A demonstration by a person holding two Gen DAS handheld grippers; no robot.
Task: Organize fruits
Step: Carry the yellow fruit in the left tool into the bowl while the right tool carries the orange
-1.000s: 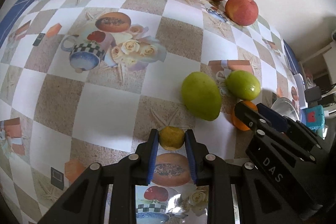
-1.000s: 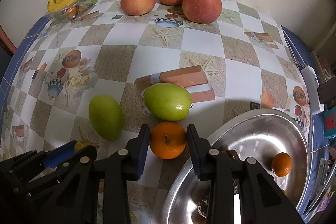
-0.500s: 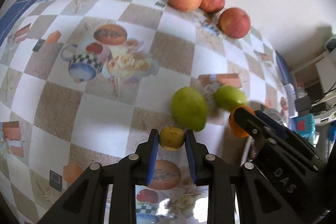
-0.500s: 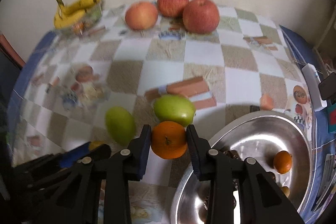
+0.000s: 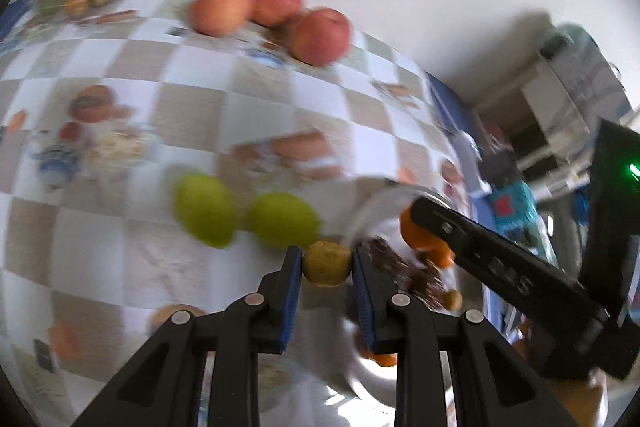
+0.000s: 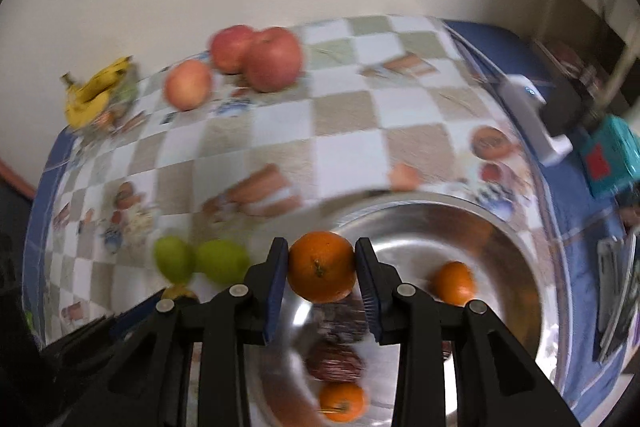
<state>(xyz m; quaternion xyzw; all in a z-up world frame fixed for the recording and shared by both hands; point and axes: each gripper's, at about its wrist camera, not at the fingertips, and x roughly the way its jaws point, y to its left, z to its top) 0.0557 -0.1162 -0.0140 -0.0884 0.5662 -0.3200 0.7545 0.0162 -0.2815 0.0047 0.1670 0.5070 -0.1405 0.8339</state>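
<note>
My left gripper [image 5: 326, 263] is shut on a small yellow-green fruit [image 5: 327, 262] and holds it above the near rim of the silver bowl [image 5: 360, 215]. My right gripper [image 6: 322, 265] is shut on an orange [image 6: 322, 265], held over the left rim of the silver bowl [image 6: 520, 267]; it also shows in the left wrist view [image 5: 424, 239]. In the bowl lie two small oranges [image 6: 454, 283] [image 6: 342, 401] and dark brownish fruits [image 6: 336, 359]. Two green mangoes [image 6: 222, 261] [image 6: 173, 259] lie on the checked tablecloth left of the bowl.
Three red apples [image 6: 274, 59] stand at the table's far edge by the wall. Bananas [image 6: 94, 93] rest on a clear tray at the far left. A white device [image 6: 532, 115] and a teal box [image 6: 612, 155] lie past the table's right edge.
Both grippers have lifted and swung right with their fruits. The orange is now over the bowl's rim and the small yellow-green fruit is near the bowl. The views are motion-blurred.
</note>
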